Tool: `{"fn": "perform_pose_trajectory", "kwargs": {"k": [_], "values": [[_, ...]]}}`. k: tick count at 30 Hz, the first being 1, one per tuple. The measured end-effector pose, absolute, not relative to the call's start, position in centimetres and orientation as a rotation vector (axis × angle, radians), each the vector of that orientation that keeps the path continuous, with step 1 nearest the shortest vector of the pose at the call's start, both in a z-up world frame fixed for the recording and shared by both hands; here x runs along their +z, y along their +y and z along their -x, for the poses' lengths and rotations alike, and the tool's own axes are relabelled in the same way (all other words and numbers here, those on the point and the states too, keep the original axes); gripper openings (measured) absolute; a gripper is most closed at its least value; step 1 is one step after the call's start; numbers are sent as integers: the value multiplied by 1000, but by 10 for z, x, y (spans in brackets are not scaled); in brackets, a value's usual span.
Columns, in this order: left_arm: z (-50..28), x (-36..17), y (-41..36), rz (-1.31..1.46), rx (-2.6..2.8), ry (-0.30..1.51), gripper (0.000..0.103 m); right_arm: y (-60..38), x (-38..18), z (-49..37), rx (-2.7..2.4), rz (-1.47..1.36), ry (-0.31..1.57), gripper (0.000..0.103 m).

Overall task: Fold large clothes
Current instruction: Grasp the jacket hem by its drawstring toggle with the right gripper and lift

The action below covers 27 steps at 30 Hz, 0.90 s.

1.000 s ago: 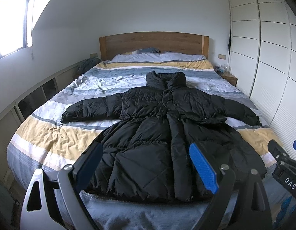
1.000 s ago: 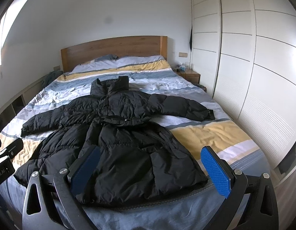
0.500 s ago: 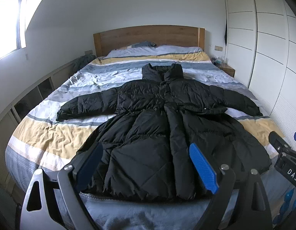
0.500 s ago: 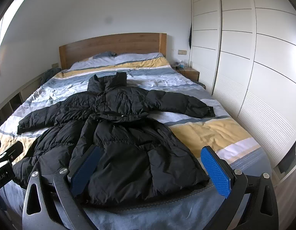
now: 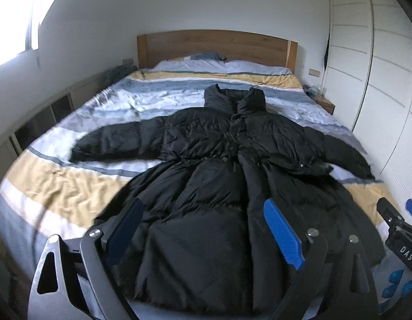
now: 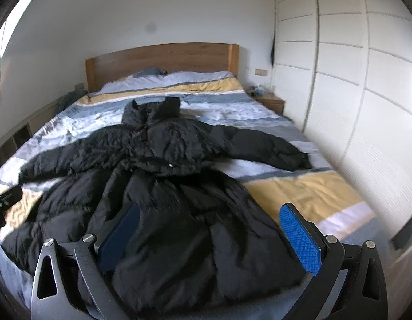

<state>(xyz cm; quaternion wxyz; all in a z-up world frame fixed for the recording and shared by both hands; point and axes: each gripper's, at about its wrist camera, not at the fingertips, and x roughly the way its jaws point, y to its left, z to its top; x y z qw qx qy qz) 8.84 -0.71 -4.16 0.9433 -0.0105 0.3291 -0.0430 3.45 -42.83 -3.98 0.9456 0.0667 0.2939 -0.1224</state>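
- The left gripper [image 5: 203, 232] is wide open, its blue pads [image 5: 282, 233] far apart, holding nothing; it hovers over the hem of the coat [image 5: 219, 186] at the foot of the bed [image 5: 59, 186].
- The right gripper [image 6: 210, 236] is also wide open and empty, above the hem toward the coat's right side; whether either gripper touches the fabric cannot be told.
- In the left view the right gripper [image 5: 400, 229] shows at the right edge; in the right view the left gripper [image 6: 3, 202] shows at the left edge.
- The coat [image 6: 163, 186] is black, long and puffy, and lies front up, flat on the striped bedding.
- Its long axis runs along the bed: collar toward the headboard [image 5: 214, 46], hem nearest the grippers.
- Both sleeves spread out sideways, roughly across the bed, one to each side.
- The skirt flares wider toward the hem; a fold of fabric bunches at the waist on the right.
- A wardrobe [image 6: 366, 80] stands right of the bed, with a nightstand [image 6: 270, 101] beside the headboard.
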Motion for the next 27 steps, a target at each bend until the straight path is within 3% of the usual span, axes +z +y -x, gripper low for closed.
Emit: {"fn": "perform_pose_trajectory", "kwargs": {"k": [12,21,27], "values": [[-237,-44,-52,42,-113,682,92,-551,-90,-188,-171,-525,646,103],[-296,-30,-72,-67,-47,777,92,-695,-174,-208,-356,-915,709,103],[-320,-38,-89,-100,7,865,92,-756,-218,-220,-374,-1148,641,102]]}}
